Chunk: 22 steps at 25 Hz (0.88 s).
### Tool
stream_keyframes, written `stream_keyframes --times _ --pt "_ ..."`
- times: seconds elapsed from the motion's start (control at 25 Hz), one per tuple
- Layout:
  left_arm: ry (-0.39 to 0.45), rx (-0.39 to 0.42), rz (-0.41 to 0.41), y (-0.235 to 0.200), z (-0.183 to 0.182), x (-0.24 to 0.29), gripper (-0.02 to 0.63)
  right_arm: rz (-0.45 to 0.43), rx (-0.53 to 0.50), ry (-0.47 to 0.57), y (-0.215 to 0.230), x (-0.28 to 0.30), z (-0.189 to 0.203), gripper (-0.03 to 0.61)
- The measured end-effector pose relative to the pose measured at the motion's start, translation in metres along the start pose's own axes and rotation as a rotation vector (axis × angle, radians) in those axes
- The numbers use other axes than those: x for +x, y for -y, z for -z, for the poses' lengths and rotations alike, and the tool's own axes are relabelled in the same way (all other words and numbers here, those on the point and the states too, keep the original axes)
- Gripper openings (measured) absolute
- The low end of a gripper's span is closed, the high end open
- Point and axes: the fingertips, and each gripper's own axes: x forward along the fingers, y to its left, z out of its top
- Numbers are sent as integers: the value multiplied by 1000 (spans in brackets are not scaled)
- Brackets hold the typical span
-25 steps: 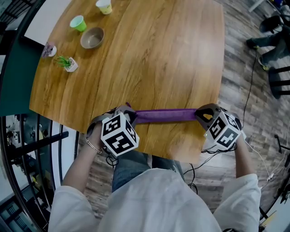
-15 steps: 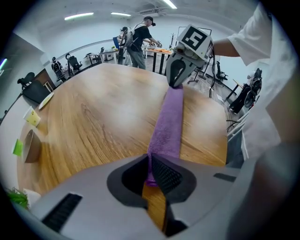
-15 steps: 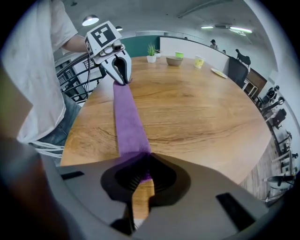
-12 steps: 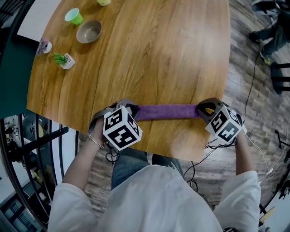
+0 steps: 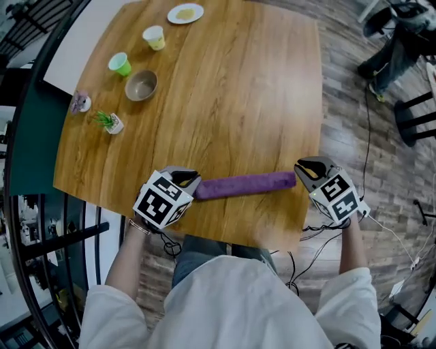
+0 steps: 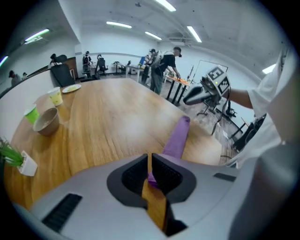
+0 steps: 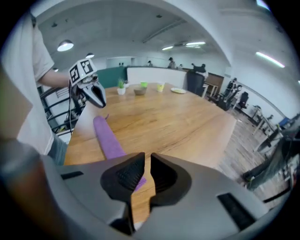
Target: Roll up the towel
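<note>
Finishing up: towel [image 5: 242, 185] is lying fully rolled on table [image 5: 238, 88]; left tongs [image 5: 187, 178] pinching its end, right tongs [image 5: 304, 169] closed, empty.

Wooden tabletop [image 5: 231, 102] carries, at its far left corner, a green cup [image 5: 120, 64], pale yellow cup [image 5: 154, 37], tan bowl [image 5: 141, 85], small plate [image 5: 185, 13], tiny potted plant [image 5: 111, 123] and flower pot [image 5: 81, 103]; wood-plank floor [image 5: 347, 102] at right with black cable [image 5: 368, 129].
</note>
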Motion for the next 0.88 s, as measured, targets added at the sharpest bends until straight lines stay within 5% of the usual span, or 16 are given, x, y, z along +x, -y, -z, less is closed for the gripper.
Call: stream_keyframes --times 0.32,0.56,0.68,0.88 --pt "611 -55 -207 -36 -143 -127 29 408 305 399 50 -119 -56 31" --pt "990 -70 -442 -38 -194 -223 29 718 466 615 61 -215 -53 0" --pt "1061 -119 -500 -47 -194 -238 18 837 518 693 55 -236 -55 0" --pt "1026 -137 -558 -63 -180 -233 3 933 568 736 44 -238 -53 0"
